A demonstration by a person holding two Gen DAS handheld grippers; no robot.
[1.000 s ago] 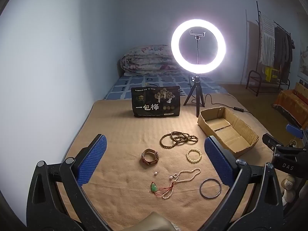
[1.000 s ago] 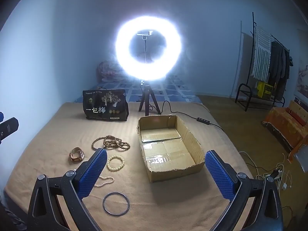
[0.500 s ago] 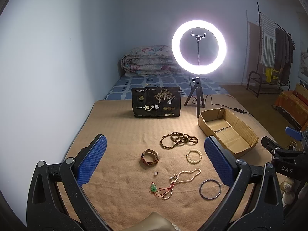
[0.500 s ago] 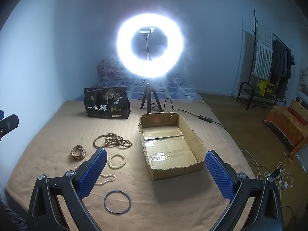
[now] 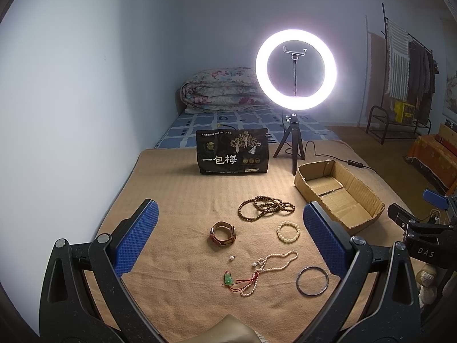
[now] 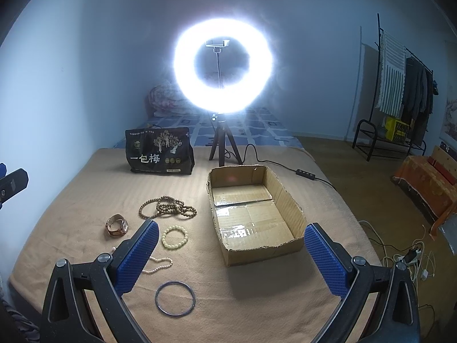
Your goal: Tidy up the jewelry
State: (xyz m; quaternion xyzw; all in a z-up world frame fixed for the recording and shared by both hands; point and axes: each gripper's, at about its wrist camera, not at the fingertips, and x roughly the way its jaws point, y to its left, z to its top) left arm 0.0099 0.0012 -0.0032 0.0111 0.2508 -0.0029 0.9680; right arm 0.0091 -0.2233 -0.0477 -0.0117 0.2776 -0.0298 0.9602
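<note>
Jewelry lies on a tan blanket [image 5: 177, 200]: a brown bead necklace [image 5: 265, 204], a watch [image 5: 222, 233], a cream bead bracelet [image 5: 288, 231], a pearl necklace [image 5: 274, 263] with a green pendant [image 5: 228, 279], and a dark bangle [image 5: 312, 281]. An open, empty cardboard box [image 6: 251, 214] sits to their right. My left gripper [image 5: 228, 228] is open and empty above the jewelry. My right gripper [image 6: 228, 245] is open and empty, hovering before the box, with the bangle [image 6: 175, 298] and cream bracelet [image 6: 175, 237] at lower left.
A lit ring light on a tripod [image 5: 295, 71] stands behind the box, its cable [image 6: 285, 165] running right. A black snack bag [image 5: 232, 153] stands at the back. A folded quilt [image 5: 222, 91] lies beyond. A clothes rack [image 6: 400, 91] stands far right.
Both grippers have shifted only slightly; the right view has drifted a little so the scene sits marginally higher and to the right. Nothing was grasped or moved.
</note>
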